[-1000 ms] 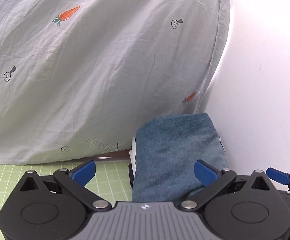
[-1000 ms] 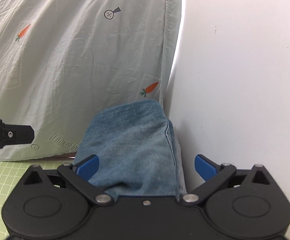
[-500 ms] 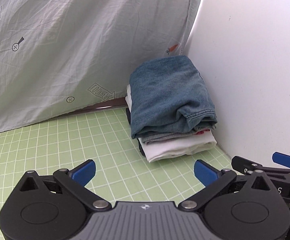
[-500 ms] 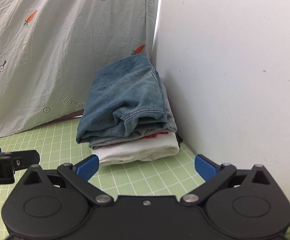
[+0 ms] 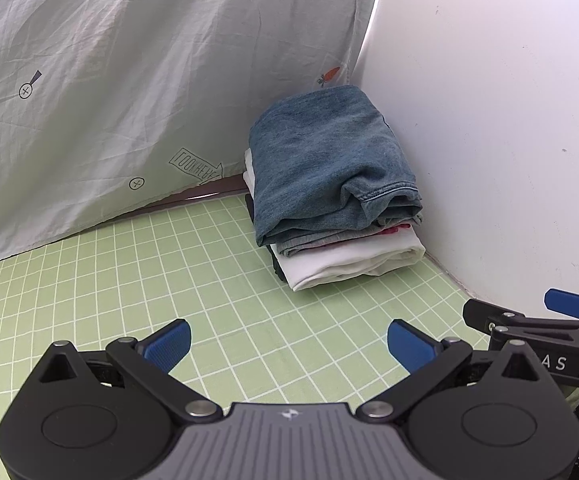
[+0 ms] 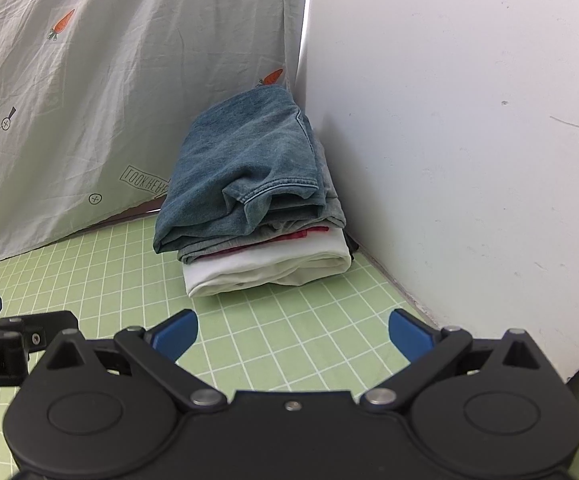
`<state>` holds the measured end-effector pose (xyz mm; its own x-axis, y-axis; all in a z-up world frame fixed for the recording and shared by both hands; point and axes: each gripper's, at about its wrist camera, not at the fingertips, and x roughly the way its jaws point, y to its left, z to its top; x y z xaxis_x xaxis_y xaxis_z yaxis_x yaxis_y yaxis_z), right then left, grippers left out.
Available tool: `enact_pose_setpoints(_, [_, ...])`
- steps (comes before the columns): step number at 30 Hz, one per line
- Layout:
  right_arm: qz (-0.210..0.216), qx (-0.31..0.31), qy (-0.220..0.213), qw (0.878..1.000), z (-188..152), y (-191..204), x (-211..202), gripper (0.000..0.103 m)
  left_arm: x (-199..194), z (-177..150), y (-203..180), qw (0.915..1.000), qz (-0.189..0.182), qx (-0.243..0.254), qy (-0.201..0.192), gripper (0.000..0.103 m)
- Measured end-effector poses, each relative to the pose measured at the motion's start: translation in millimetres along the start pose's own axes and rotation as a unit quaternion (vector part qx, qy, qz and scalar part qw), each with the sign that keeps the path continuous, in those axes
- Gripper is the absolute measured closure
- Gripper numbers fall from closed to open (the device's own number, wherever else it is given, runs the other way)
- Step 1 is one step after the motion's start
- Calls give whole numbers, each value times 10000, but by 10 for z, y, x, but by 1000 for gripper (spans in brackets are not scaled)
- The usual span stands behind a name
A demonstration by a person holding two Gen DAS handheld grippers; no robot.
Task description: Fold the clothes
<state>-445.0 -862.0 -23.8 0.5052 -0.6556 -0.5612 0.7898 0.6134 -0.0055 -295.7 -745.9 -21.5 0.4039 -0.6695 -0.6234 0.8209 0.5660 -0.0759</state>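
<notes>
left gripper (image 5: 287,342) – jaws spread, empty | right gripper (image 6: 292,330) – jaws spread, empty | folded jeans (image 5: 325,164) top a clothes stack (image 6: 265,268) in the far corner of the green mat (image 5: 129,280) – lowest dark layer hard to make out

**Clothes stack in corner, both grippers clear of it**

Left gripper (image 5: 288,342) sits at the bottom of the view, blue fingertips (image 5: 167,343) spread wide, nothing between them, over the green grid mat (image 5: 129,280). Folded denim garment (image 5: 325,160) tops the stack, with a grey layer, a bit of red, then a folded white garment (image 5: 349,260) underneath. Stack sits on the mat beside the white wall (image 5: 489,140), close to the carrot-print sheet (image 5: 129,80). Right gripper (image 5: 545,324) pokes in at the lower right edge, only partly visible.
</notes>
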Motion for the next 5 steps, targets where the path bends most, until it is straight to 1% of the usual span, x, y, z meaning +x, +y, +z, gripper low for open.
enact_pose_setpoints(5, [-6, -22, -36, 10000, 8, 7, -6, 0, 3, 15, -26, 10000, -28, 48, -33, 0])
